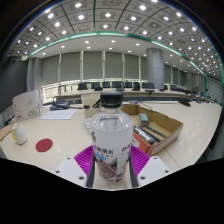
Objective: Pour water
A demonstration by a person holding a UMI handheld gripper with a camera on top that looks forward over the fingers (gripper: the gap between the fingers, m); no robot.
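A bottle is held upright between the pads of the tool, cap on top and label facing the camera. Both pink pads are seen pressed against its sides, so the tool is judged clenched on the bottle. The upright hold is likely kept so nothing spills before the pour; the cap appears closed, so pouring is judged not yet begun. Whether the bottle is lifted or resting on the desk cannot be told, since its base is hidden.

The desk is pale and wide. A red disc is seen left of the bottle, lying flat, well apart from it. An open cardboard box is placed to the right, beyond the fingers, with small items inside that cannot be made out. A second box is seen behind the cap. No clear receiving cup is visible.

The room is a large office: rows of desks and dark chairs at the back, curtained windows, ceiling spotlights in lines.
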